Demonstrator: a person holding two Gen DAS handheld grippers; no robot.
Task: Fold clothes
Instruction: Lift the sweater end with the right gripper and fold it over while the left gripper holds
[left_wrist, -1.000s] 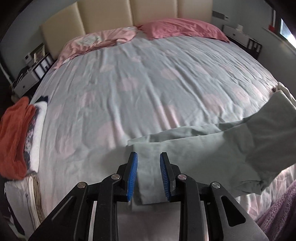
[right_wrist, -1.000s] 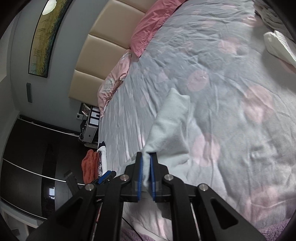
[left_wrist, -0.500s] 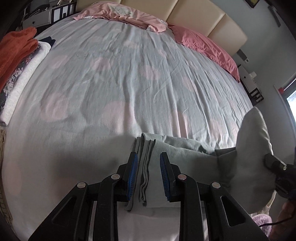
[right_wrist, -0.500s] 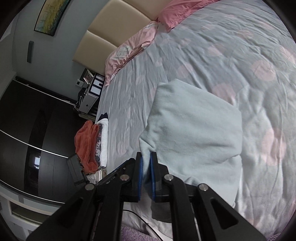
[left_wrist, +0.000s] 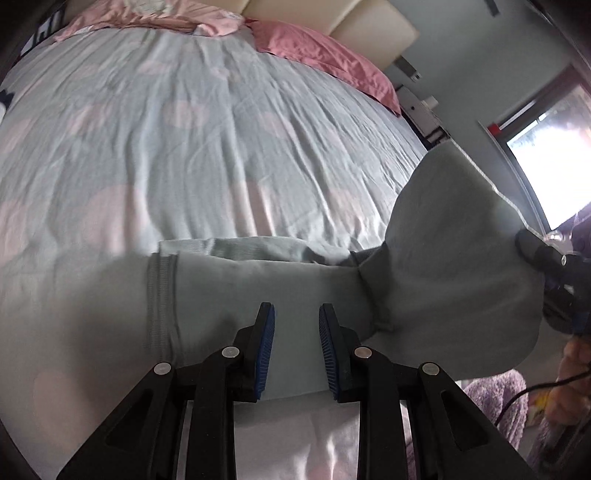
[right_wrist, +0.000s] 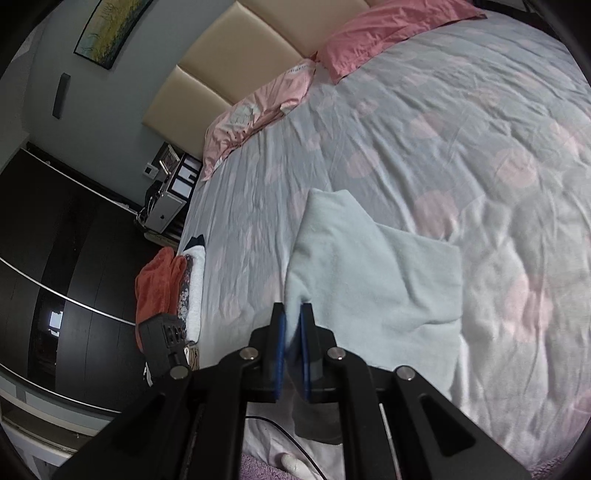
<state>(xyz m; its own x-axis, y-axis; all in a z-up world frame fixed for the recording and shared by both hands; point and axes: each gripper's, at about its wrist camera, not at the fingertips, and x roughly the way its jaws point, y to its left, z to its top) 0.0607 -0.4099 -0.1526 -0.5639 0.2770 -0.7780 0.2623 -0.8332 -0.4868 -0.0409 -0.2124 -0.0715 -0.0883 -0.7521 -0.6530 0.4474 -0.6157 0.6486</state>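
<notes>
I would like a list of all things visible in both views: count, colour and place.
garment: one, pale green, near edge of bed, right end lifted
bed cover: one, grey-blue with pink spots, across the bed
pillows: two, pink, at headboard
headboard: one, beige, behind pillows
clothes pile: one, orange, patterned and white, bed's left edge
picture: one, yellow-green, on wall
left gripper: open, over garment
right gripper: shut on garment
</notes>
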